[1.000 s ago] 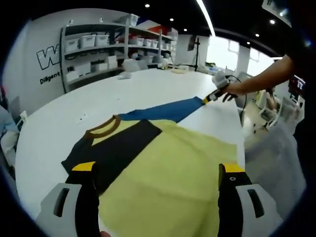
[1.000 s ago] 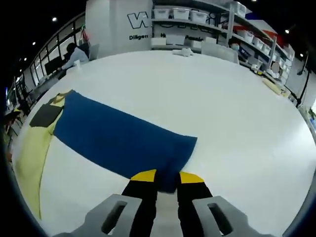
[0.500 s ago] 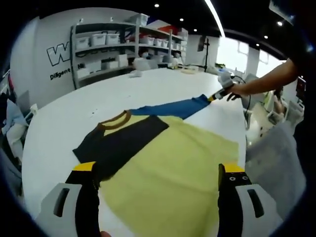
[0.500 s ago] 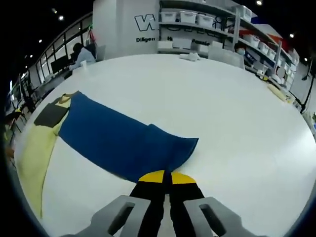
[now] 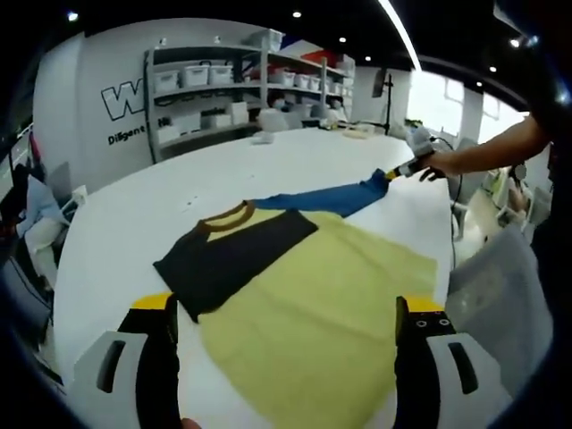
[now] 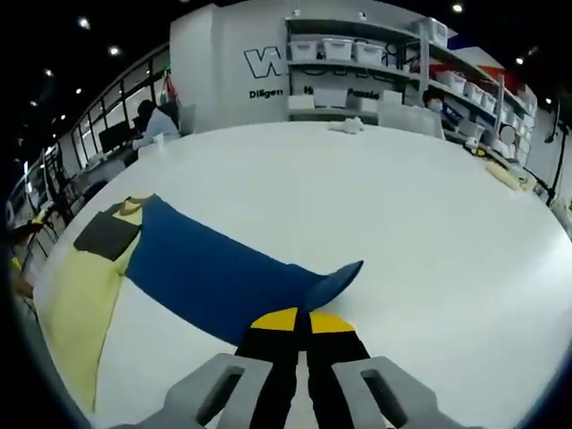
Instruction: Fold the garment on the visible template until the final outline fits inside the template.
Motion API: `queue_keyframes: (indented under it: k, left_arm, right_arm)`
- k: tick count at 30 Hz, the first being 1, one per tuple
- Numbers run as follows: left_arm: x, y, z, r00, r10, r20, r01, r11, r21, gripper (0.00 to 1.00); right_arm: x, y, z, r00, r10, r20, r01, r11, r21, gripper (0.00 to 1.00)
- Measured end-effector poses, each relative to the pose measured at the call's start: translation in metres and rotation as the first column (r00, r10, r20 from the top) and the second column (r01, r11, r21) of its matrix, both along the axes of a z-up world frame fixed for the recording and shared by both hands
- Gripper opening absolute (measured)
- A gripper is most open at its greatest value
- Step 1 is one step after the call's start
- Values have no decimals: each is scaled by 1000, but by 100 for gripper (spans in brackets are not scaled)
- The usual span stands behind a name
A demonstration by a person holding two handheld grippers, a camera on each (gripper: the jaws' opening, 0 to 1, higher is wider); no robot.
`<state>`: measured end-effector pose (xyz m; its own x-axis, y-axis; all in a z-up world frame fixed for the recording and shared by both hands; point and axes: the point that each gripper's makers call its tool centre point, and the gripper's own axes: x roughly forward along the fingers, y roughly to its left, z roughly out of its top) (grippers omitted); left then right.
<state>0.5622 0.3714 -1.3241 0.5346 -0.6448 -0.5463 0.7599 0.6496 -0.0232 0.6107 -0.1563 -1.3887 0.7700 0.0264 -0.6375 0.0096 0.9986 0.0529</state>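
My right hand-held gripper (image 6: 297,320), now clamped on the blue sleeve (image 6: 214,273), has lifted its cuff off the worktop (image 6: 402,206), starting the fold; my left hand-held gripper (image 5: 284,308) hangs wide open, empty.

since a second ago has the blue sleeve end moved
Yes. The right tongs closed on the blue sleeve, and its end now lifts off the white table.

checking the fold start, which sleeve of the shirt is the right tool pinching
The blue sleeve, its cuff end lifted in the shut right tool; the black sleeve lies flat, untouched.
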Motion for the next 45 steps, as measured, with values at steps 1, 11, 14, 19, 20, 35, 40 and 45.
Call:
queue_keyframes:
  k: [1,11,14,19,20,35,40,45]
  left_arm:
    - [-1,2,-1,1000,10,1,-10,1000,4,98]
    - [-11,4,4,999,48,7,-48,999,-17,98]
    - [-13,9,5,998,56,9,-55,998,-24,98]
    - [-17,12,6,998,59,14,-58,997,-46,97]
    - [-18,12,5,998,55,12,-54,997,-47,98]
    - [-25,20,-4,999,24,29,-22,997,-76,97]
    - [-25,19,-3,999,19,37,-15,996,-87,97]
    - [-25,24,-2,999,11,53,-7,996,-85,97]
  right_arm:
    - [2,2,4,1000,5,11,-5,1000,5,0]
    - [17,27,38,994,61,88,-63,998,12,0]
    - [20,33,45,993,65,100,-66,998,9,0]
    - [26,44,62,990,69,123,-71,997,17,0]
    - [27,46,65,989,69,129,-72,997,18,0]
    - [41,121,132,972,138,189,-144,989,19,0]
    - [49,145,145,964,173,202,-177,984,2,0]
    - [58,170,160,954,204,219,-208,978,-3,0]
